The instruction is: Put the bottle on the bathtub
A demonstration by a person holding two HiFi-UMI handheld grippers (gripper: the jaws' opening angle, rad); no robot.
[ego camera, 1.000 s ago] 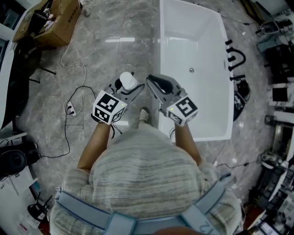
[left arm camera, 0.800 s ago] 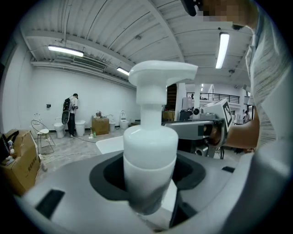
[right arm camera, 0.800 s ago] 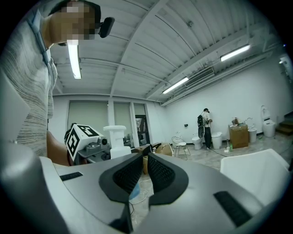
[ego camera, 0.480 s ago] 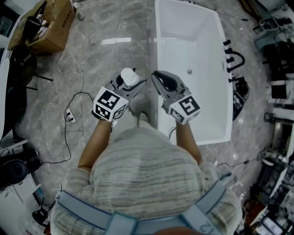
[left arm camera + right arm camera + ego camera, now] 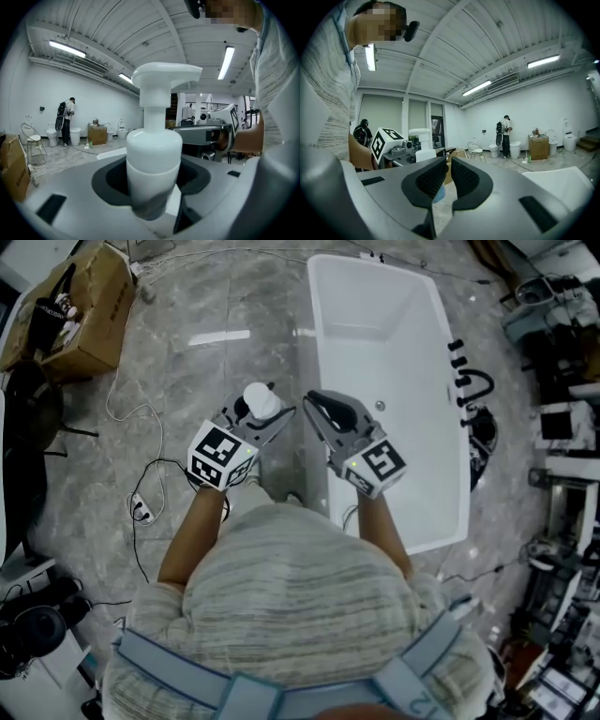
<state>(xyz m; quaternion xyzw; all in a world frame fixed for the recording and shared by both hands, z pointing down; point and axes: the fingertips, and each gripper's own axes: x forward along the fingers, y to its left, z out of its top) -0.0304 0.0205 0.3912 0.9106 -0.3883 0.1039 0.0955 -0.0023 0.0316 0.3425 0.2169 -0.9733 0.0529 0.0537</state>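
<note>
The left tool (image 5: 267,420) is clamped on the white pump bottle (image 5: 262,400). In the left gripper view its two grey jaws press against the bottle's lower body from either side. The bottle stands upright between them, and its pump head points off to the right of that view. The very bottom of the bottle is blurred, so how deep it sits in the grip is hard to judge. From the head view the bottle is in the air over the grey marble floor (image 5: 187,381), just left of the white bathtub (image 5: 417,460) and apart from its long left rim. The right tool (image 5: 319,403) hangs beside it, over or just inside that same rim as far as the steep angle shows. Its ribbed black pads are drawn nearly together with only a thin slit between them, and nothing is held there. The two tools are near each other, side by side. A cardboard box (image 5: 80,315) sits on the floor well off to the upper left.
</note>
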